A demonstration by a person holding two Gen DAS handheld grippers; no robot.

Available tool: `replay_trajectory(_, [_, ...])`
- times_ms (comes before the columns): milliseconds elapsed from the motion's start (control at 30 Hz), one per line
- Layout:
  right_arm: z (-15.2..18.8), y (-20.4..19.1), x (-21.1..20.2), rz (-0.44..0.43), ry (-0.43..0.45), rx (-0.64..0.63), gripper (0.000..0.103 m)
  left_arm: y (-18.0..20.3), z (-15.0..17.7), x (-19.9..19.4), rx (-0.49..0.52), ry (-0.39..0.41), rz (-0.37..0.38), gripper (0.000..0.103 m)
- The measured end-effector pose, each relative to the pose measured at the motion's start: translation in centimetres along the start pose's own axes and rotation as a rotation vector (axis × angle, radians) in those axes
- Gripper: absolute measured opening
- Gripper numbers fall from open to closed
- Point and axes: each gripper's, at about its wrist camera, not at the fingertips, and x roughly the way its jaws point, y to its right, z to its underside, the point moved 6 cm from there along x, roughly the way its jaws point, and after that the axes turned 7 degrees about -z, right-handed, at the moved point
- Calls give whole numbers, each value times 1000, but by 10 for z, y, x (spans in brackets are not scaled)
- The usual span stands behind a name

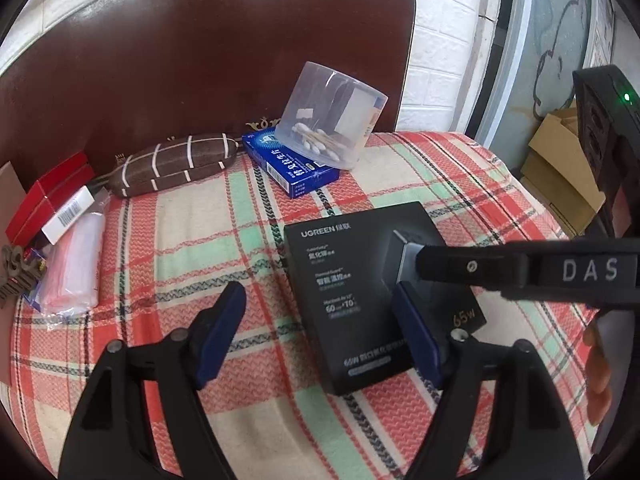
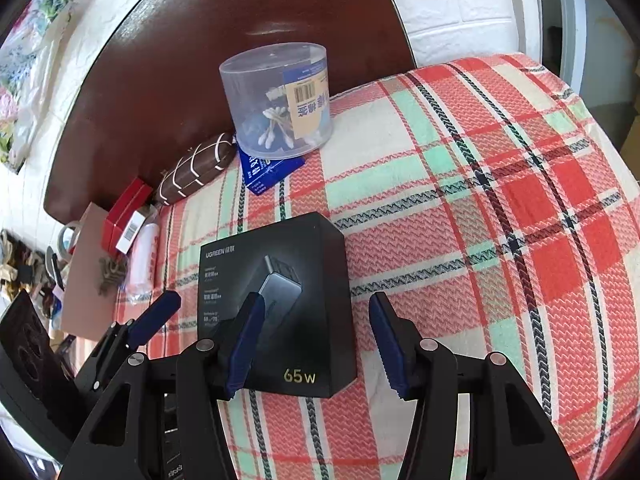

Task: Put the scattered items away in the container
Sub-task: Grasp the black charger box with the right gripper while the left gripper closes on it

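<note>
plaid blanket (image 2: 460,184) on a bed with a dark brown headboard (image 1: 200,60) behind it, stuff scattered all over. going left to right in the left wrist view: red box (image 1: 48,204) and a plastic-wrapped pack (image 1: 76,264) at the far left edge, a brown striped pouch (image 1: 172,164), then a blue box (image 1: 288,168) with a clear cotton swab tub (image 1: 332,120) tipped on it.

the black charger box (image 2: 280,300) lies flat near the middle, long axis running near to far. the left gripper (image 1: 320,332) is spread wide with nothing pinched, and the box sits off to its right, under its right finger. the right gripper (image 2: 316,344) is spread too, not pressing anything, and the box's near right corner sits between its fingers, so i'd say right is better lined up. can't spot which container is meant.
</note>
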Motion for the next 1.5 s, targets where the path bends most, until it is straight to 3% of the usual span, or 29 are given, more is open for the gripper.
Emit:
replay_trajectory(100, [0, 3, 6, -4, -1, 24, 58, 1, 0, 5, -17, -9, 4, 90])
replay_trajectory(200, [-3, 9, 8, -8, 14, 61, 67, -2, 1, 7, -33, 13, -23, 102])
replay_trajectory(367, [1, 12, 25, -109, -33, 155, 77, 0, 2, 15, -63, -17, 61, 103])
replay_trajectory(467, [0, 3, 30, -62, -24, 116, 84, 10, 1, 13, -31, -8, 87, 101])
replay_trajectory(667, [1, -2, 35, -98, -85, 110, 85, 12, 3, 21, -70, -34, 138, 102])
replay_trajectory(933, [3, -5, 34, -99, -91, 67, 81, 20, 8, 18, -44, -44, 207, 97])
replay_trajectory(1133, [1, -11, 27, -99, -65, 40, 76, 22, 6, 8, 5, -6, 164, 95])
replay_trajectory(1267, [2, -28, 25, -70, -73, -18, 76, 20, 3, 1, 46, 35, 91, 94])
replay_trajectory(1500, [3, -24, 32, -51, -92, 10, 76, 17, 6, 6, 58, 24, 79, 93])
